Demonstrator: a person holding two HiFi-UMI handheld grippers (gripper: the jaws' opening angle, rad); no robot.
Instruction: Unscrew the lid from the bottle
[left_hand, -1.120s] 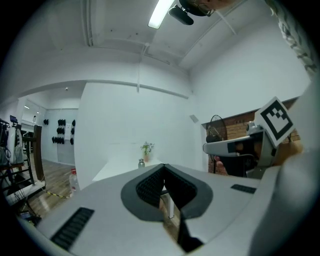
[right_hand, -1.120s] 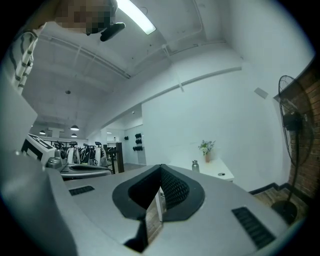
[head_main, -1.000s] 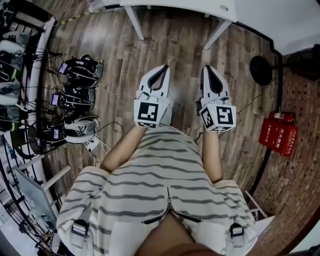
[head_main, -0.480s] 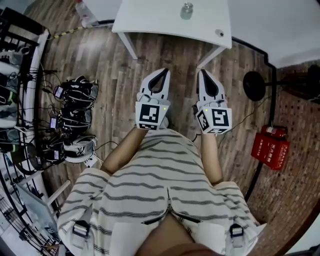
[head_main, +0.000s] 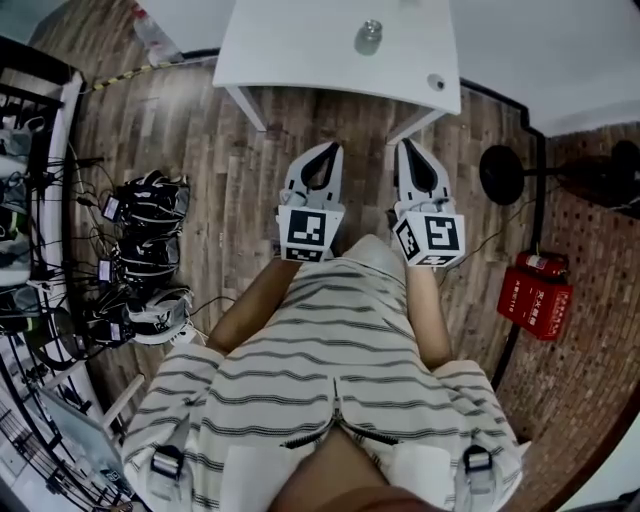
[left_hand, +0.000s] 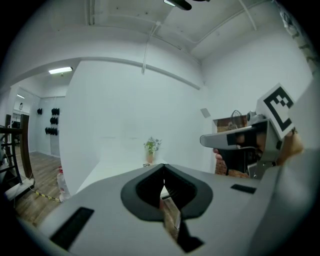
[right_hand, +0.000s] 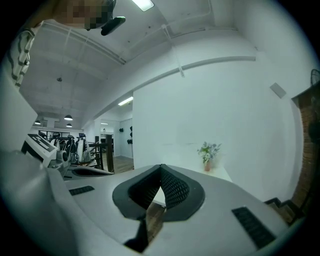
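Bottle (head_main: 369, 37) stands on the white tabletop (head_main: 290, 45), well ahead of the grippers. Left gripper (head_main: 327, 150) and right gripper (head_main: 408, 150) are closed, empty. Best: open both, steady the body with 1, clamp the lid (head_main: 372, 27) squarely.

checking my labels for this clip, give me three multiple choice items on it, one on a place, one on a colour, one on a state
1. Where is the bottle?
A on the floor
B on the table
C on a chair

2. What colour is the box at far right?
A blue
B red
C green

3. How is the left gripper?
A wide open
B shut on a lid
C shut, empty

Answers:
1 B, it stands on the white top.
2 B, the head view shows it red.
3 C, the left gripper view shows the jaws together with nothing between them.
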